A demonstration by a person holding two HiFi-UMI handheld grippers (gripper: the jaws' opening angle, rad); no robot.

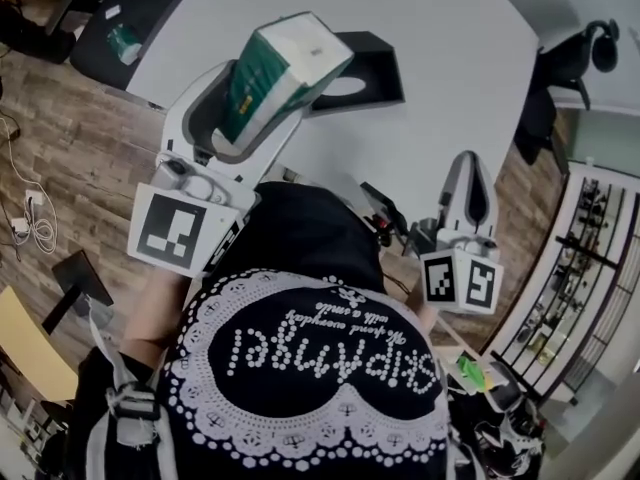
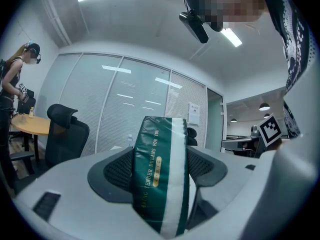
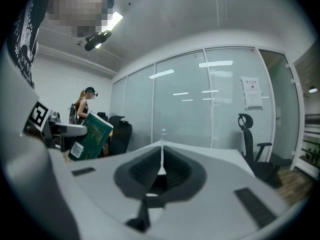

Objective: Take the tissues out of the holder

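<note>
Left jaws: the left gripper [image 2: 160, 159] pinches a green tissue pack [image 2: 159, 176] across its narrow faces, one dark ribbed pad [image 2: 116, 170] on each side.
Pack writing: gold capitals down the side read "TENDER DREAMS FOR YOU", above a small gold oval. The letters before them are cut off. A white band runs down the pack beside the green.
Pack label: in the right gripper view a white barcode sticker shows on the pack's lower end.
Pack position: in the head view it is raised and tilted over the white table [image 1: 450, 88], its white end uppermost, just in front of the holder.
Holder: a black tissue holder [image 1: 380, 56] lies on the table with its oval opening facing up.
Right jaws: the right gripper [image 3: 161, 156] has its jaws pressed together with nothing between them. It is held at the table's near edge, well apart from the pack.
Marker cubes: black-and-white squares on each gripper.
Background: another person [image 2: 11, 84] stands by a wooden table.
</note>
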